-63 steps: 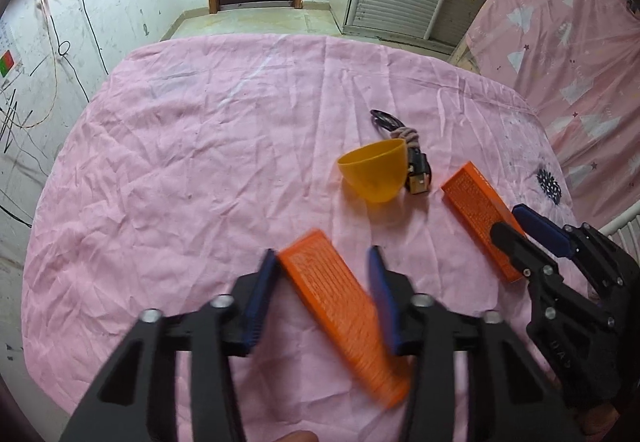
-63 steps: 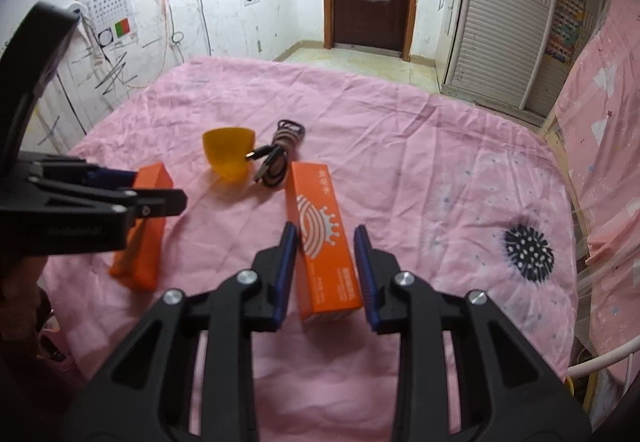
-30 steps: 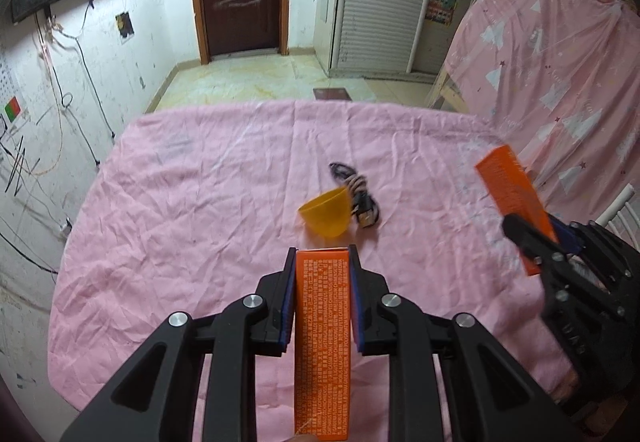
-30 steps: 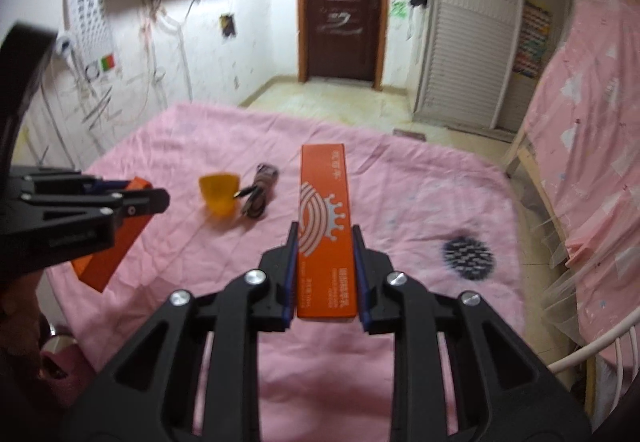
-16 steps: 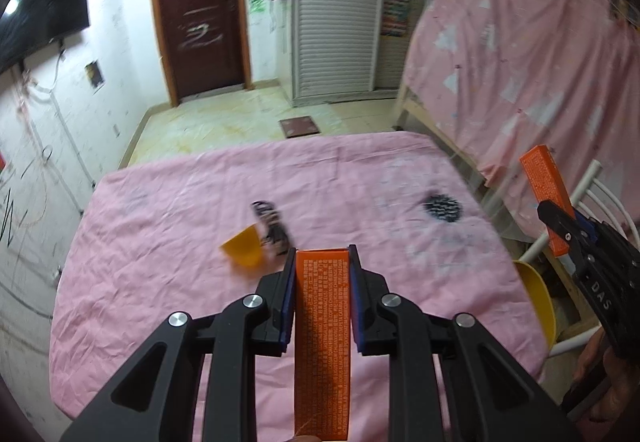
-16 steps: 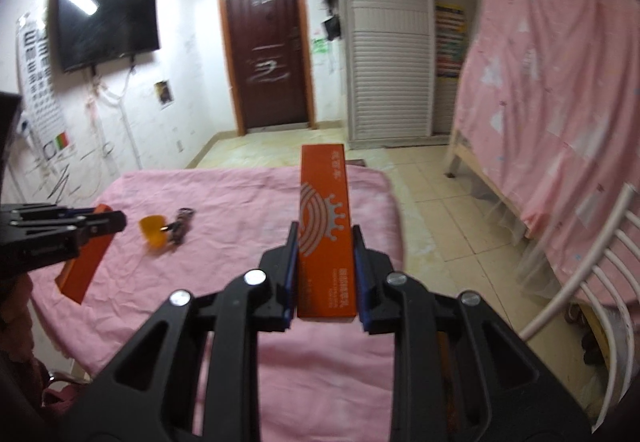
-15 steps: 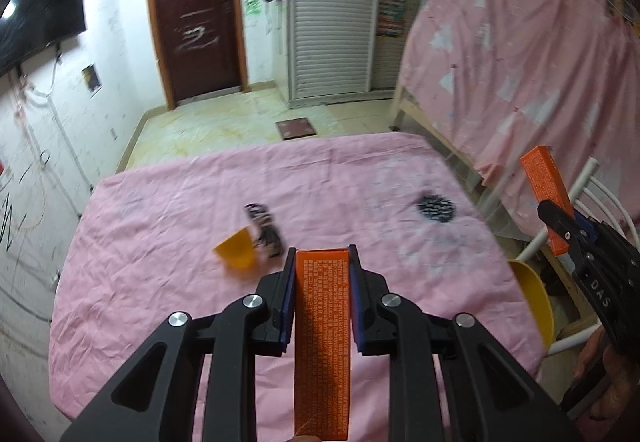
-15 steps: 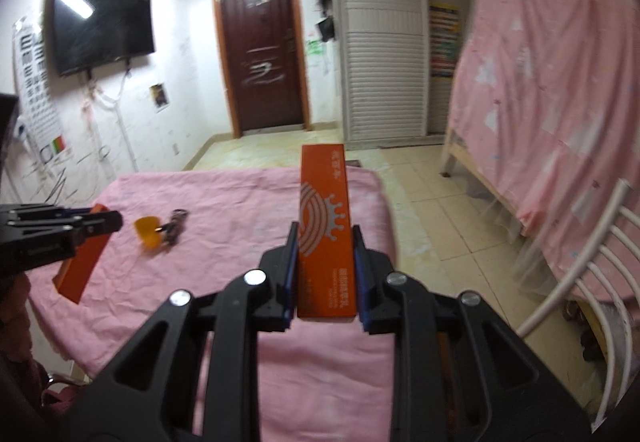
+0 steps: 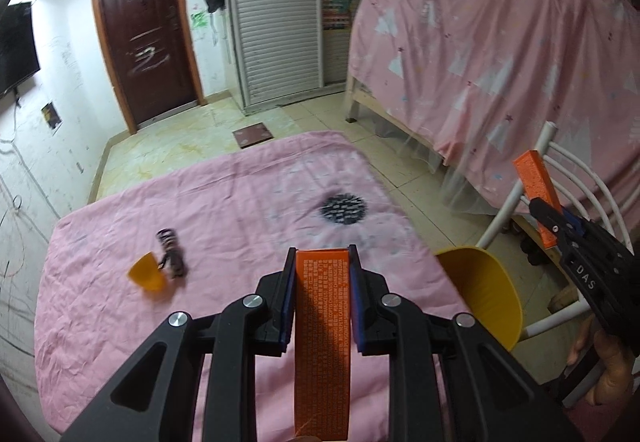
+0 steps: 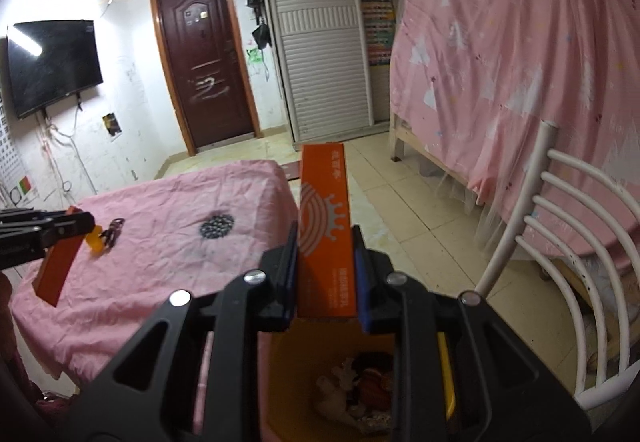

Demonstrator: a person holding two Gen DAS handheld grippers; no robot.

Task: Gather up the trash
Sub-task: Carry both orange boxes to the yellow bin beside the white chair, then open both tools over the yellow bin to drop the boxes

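Observation:
My left gripper (image 9: 322, 254) is shut on an orange box (image 9: 323, 322), held above the pink table (image 9: 240, 194). My right gripper (image 10: 325, 238) is shut on a second orange box (image 10: 325, 226), held right above a yellow trash bin (image 10: 360, 374) with crumpled waste inside. The bin (image 9: 480, 282) stands off the table's right edge in the left wrist view, with the right gripper (image 9: 554, 218) and its box (image 9: 536, 182) above it. The left gripper's box (image 10: 56, 266) shows at far left in the right wrist view.
An orange cup (image 9: 147, 274) and a coiled cable (image 9: 171, 248) lie on the table's left part, a dark round patch (image 9: 343, 207) on its right. A white chair (image 10: 560, 250) stands right of the bin. A pink-draped bed (image 10: 520, 82) is behind it.
Both grippers closed on the orange boxes, lifted them off the table and swung right. The right gripper now hangs over the yellow bin.

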